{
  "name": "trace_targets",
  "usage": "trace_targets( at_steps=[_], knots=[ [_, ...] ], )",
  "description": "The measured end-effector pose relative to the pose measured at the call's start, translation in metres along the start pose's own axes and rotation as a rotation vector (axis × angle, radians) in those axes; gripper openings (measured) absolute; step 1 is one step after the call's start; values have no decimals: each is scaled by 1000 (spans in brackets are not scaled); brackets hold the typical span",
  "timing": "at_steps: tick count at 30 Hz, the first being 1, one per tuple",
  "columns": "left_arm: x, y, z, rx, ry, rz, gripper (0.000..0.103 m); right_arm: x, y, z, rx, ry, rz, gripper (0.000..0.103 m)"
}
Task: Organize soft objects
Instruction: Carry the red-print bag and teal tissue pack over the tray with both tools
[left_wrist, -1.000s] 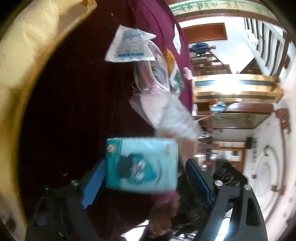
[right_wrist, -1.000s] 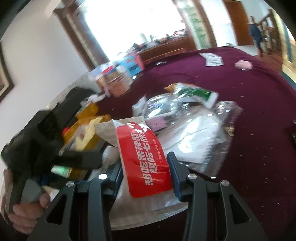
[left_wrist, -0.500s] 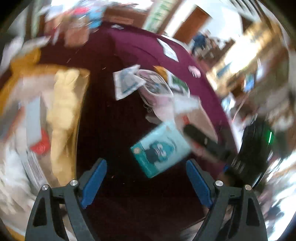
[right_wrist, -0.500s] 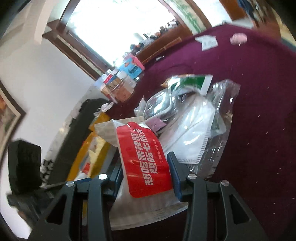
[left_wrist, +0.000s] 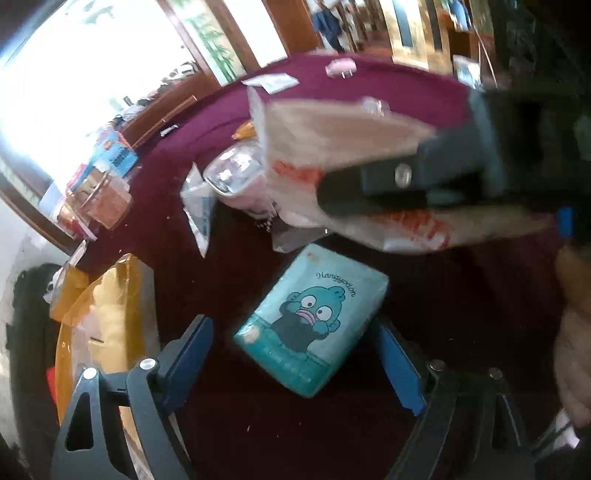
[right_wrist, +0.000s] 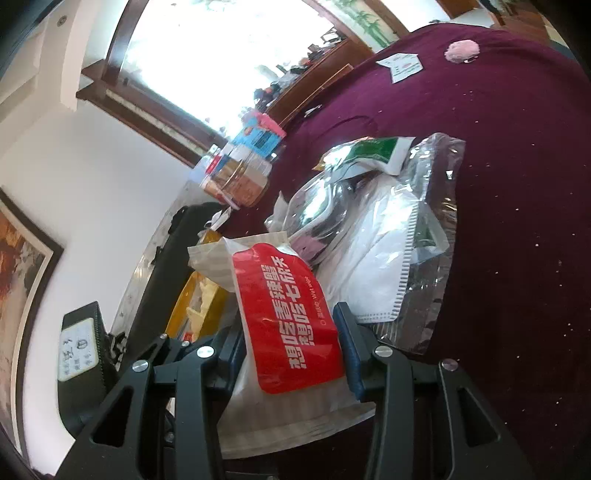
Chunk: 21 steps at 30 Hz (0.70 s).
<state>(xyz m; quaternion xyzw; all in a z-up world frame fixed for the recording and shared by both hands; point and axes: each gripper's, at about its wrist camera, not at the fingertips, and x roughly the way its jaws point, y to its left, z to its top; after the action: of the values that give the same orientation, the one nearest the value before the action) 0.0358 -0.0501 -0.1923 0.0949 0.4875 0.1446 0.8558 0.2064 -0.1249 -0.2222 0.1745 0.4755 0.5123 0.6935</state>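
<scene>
1. Left tool points steeply downward, its blue-padded fingers spread wide, gripping nothing.
2. Right tool tilts gently downward, its fingers part-closed and pressing a packet between them.
3. A blurred hand shows behind it.

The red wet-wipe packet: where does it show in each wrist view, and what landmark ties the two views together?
Left wrist: red wet-wipe packet, blurred, upper right, clamped in the right gripper.
Right wrist: packet at lower centre between that gripper's pads.
Shared landmark: the small pink object on the far maroon tablecloth.
</scene>
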Motion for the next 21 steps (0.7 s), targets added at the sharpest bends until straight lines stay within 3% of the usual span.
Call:
trace_targets(
  at_steps=[2, 6, 8, 11, 13, 20, 21],
  knots=[
    [5, -1, 3, 22, 8, 5, 70, -4, -1, -1, 5, -17, -3, 42],
    [10, 9, 7, -9, 43, -97, 61, -8, -4, -3, 22, -32, 4, 42],
    [11, 16, 5, -16, 48, -112, 47, -9, -4, -3, 28, -32, 4, 42],
    [16, 39, 3, -114, 89, -174, 37, -10, -5, -3, 26, -35, 2, 42],
    [14, 52, 0, -180, 99, -208, 36, -10, -6, -2, 25, -37, 1, 42],
    [-10, 118, -30, -594, 73, -613, 37, -12, 5, -5, -26, -53, -51, 42],
    [-14, 124, -36, -635, 66, -636, 37, -11, 11, -6, -53, -59, -73, 42]
  ],
)
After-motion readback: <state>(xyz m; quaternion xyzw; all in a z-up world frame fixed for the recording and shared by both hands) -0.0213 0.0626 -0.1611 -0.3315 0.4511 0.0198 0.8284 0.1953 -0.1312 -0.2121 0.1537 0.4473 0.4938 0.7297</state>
